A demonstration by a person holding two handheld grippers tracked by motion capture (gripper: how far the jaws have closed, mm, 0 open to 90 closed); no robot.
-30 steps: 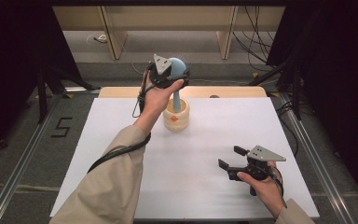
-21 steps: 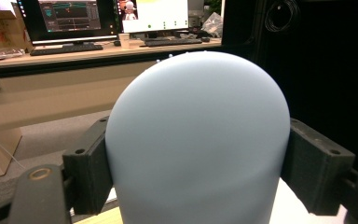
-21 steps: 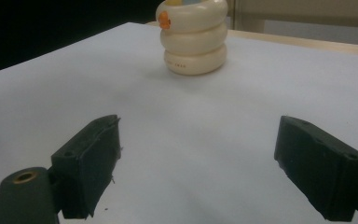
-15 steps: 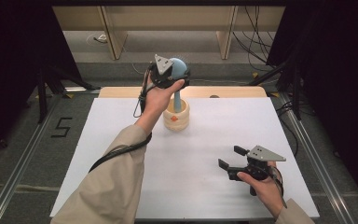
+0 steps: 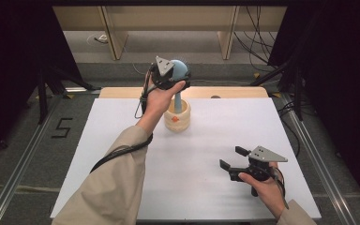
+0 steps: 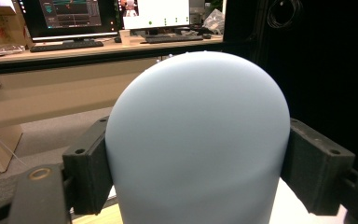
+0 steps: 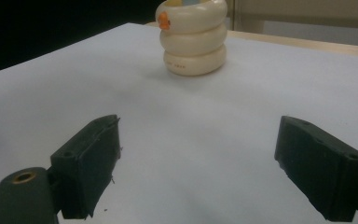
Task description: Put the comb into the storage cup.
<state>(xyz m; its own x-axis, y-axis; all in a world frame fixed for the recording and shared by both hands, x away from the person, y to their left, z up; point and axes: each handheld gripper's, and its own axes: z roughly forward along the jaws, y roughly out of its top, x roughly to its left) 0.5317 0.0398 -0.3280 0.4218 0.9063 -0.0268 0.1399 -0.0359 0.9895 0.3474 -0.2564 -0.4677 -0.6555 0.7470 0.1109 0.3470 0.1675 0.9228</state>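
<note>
A pale blue brush-like thing with a rounded head (image 5: 181, 68) stands upright, its stem (image 5: 178, 101) going down into a cream ringed holder (image 5: 177, 120) at the back middle of the white table (image 5: 215, 126). My left gripper (image 5: 171, 75) is shut on the head; in the left gripper view both jaws press the sides of the blue dome (image 6: 198, 140). My right gripper (image 5: 232, 157) rests open near the front right, nothing between its jaws. The right gripper view looks across the table at the holder (image 7: 193, 39), which has a small orange mark (image 7: 164, 20).
A wooden strip (image 5: 234, 92) runs along the table's far edge. Dark stands and cables (image 5: 281, 70) are at the back right, and a "5" is marked on the floor (image 5: 62, 127) at left. A desk with monitors (image 6: 70, 18) lies beyond the left gripper.
</note>
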